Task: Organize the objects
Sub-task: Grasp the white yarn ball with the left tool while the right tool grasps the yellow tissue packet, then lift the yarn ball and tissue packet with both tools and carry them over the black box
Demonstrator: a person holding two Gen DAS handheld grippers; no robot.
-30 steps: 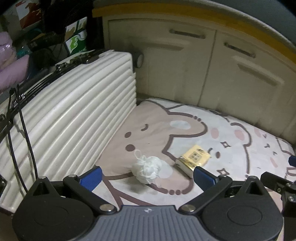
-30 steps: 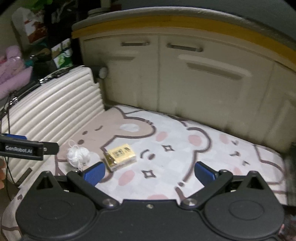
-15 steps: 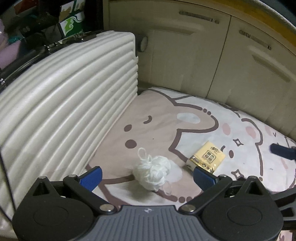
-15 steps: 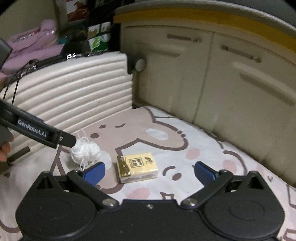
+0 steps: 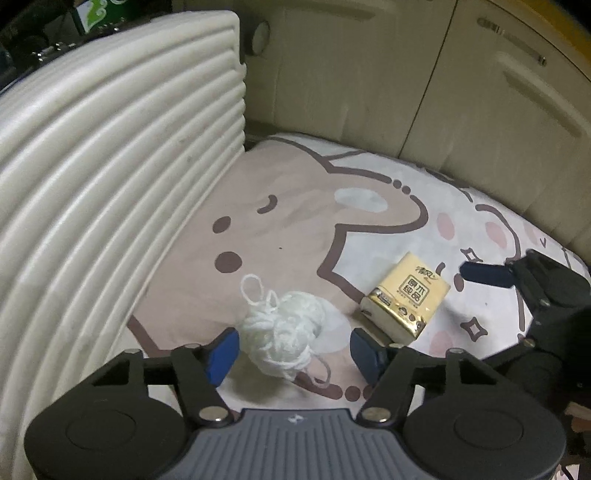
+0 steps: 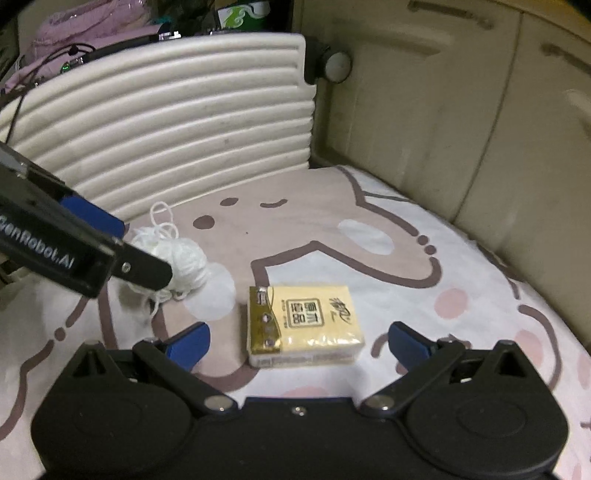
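Note:
A ball of white yarn (image 5: 284, 332) lies on the cartoon-print mat (image 5: 295, 221). My left gripper (image 5: 293, 352) straddles it, jaws closing. The left pad sits almost against the wool, and a gap shows on the right side. A yellow tissue pack (image 5: 406, 295) lies just right of the yarn. In the right wrist view the tissue pack (image 6: 306, 321) sits between the wide-open fingers of my right gripper (image 6: 299, 343), with clear space on both sides. The left gripper (image 6: 125, 247) shows there at the left, over the yarn (image 6: 184, 258).
A white ribbed suitcase (image 5: 110, 184) stands along the mat's left side. Cream cabinet doors (image 5: 480, 110) wall off the back. Pink clothing (image 6: 92, 29) and boxes lie behind the suitcase. The right gripper's fingertip (image 5: 484, 273) reaches in close beside the tissue pack.
Both grippers have come down and closer to the mat. The left jaws have narrowed around the yarn. The right gripper has swung over the tissue pack.

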